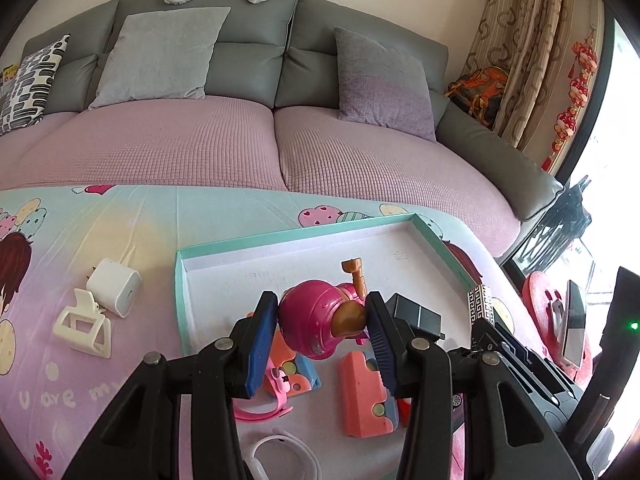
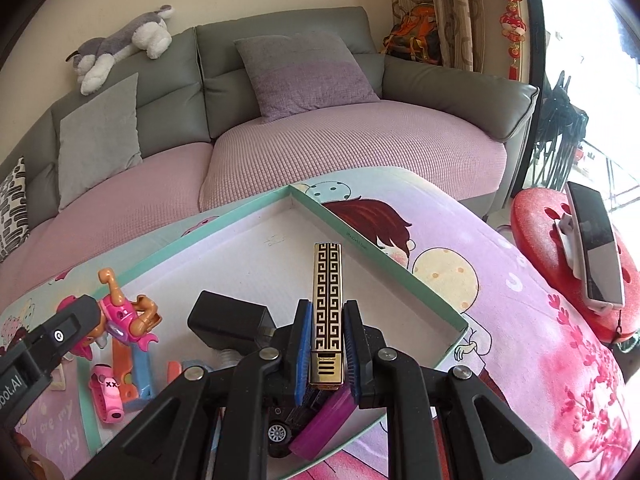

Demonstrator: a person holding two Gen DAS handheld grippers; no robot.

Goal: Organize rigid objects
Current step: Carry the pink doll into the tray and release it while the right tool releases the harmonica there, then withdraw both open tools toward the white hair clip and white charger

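1. Both grippers sit nearest the lens. Your left gripper (image 1: 322,320) is clenched on the pink toy figure (image 1: 316,320); your right gripper (image 2: 326,344) is clenched on the gold patterned lighter (image 2: 328,312), which stands up along its fingers.
2. Landmark: the shallow green-rimmed tray (image 1: 436,248) on the cartoon-print sheet (image 1: 120,216). Both held things hang above the tray's near half, apart from its floor as far as the views show.
3. Already lying in the tray: a black charger (image 2: 228,320), orange foam blocks (image 1: 364,392), a pink strap toy (image 2: 105,394), a white ring (image 1: 288,456), a purple case (image 2: 320,424) and a toy car (image 2: 280,436).
4. Left of the tray, outside it: a white plug adapter (image 1: 114,286) and a white hair clip (image 1: 82,330).
5. Step in hand, by judgement: carrying two pieces in for release.
6. Next move calls for lowering each piece over a bare patch in the tray's far half, then letting go. Mind the figure's round head; it may roll.
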